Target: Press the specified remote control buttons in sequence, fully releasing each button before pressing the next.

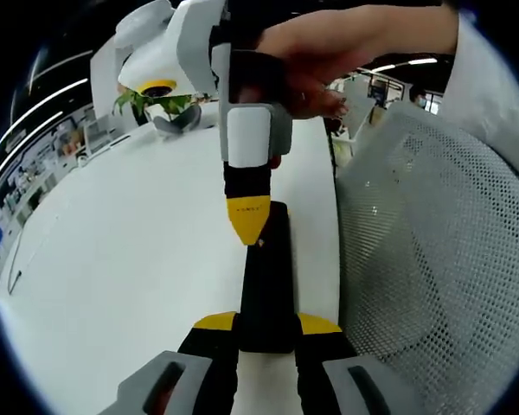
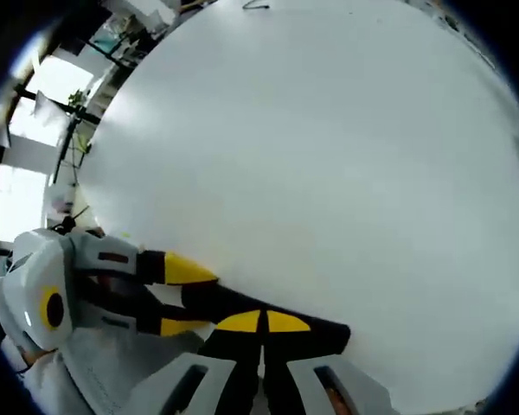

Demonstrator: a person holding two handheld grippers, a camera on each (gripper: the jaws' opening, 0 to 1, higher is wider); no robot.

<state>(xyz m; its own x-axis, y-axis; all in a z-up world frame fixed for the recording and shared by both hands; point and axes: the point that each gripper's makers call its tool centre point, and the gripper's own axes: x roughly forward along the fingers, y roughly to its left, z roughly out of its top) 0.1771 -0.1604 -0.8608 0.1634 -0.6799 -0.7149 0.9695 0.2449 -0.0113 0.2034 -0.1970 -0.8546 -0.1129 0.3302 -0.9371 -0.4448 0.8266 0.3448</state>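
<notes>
Two grippers: left gripper (image 1: 267,331) clamping remote (image 1: 266,285), right gripper (image 2: 261,322) jaws closed on it.

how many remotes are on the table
1: a slim black rectangular remote control lies on the white table, clamped between the left tongs, with the right tongs pressing its top. Others may be hidden.

Closed right gripper (image 2: 262,322) over remote (image 2: 329,333)

White table (image 1: 112,259), black remote control (image 1: 266,285) lying on it near its edge, potted plant (image 1: 160,104) at far end
</notes>
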